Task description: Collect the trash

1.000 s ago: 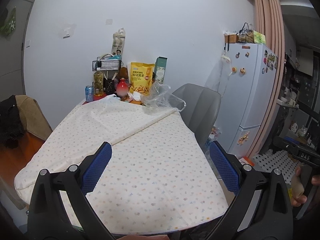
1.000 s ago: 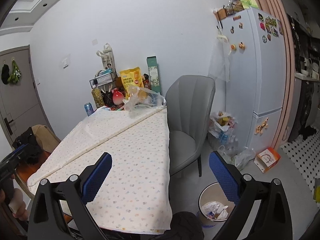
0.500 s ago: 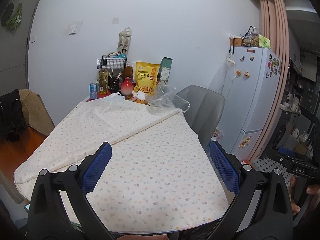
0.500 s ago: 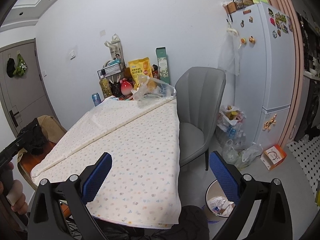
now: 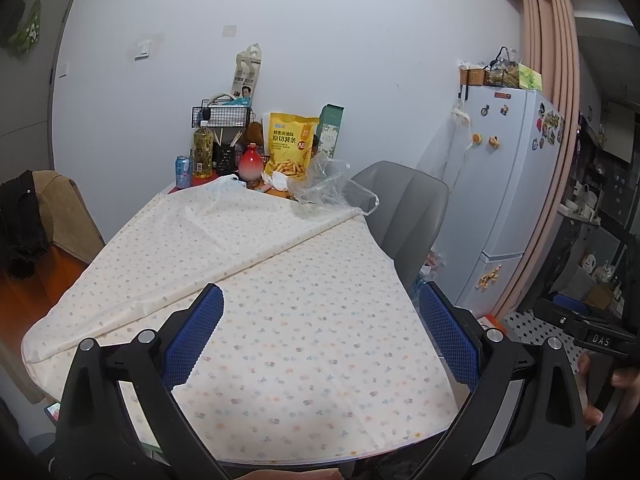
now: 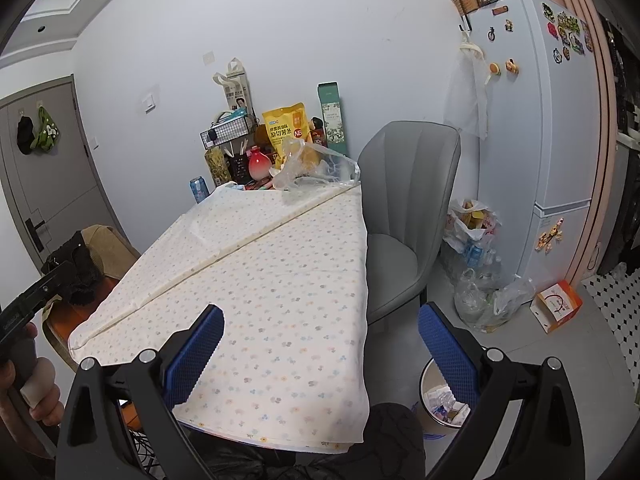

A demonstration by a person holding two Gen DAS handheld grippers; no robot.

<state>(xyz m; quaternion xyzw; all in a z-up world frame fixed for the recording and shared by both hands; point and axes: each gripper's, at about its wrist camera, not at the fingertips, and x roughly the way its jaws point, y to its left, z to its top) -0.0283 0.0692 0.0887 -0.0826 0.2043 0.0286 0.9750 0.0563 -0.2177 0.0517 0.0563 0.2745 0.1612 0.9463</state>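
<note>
While both tools, left tool (image 5: 320,336) and right tool (image 6: 320,346), hover spread and empty, the crumpled plastic bag (image 5: 334,188) awaits collection across the desk (image 5: 280,300).

Wide-apart right gripper (image 6: 320,344) above tablecloth (image 6: 280,264)

- The yellow snack bag (image 5: 291,143) at the worktop's 12 o'clock end carries large Chinese characters reading 原切薯条, with a round "NB" mark at its lower right.
- "DAS" stands in pale letters on the black body of the right tool (image 5: 601,339), at 3 o'clock in the left wrist view.
- Print on the other packages is too small to read.
</note>
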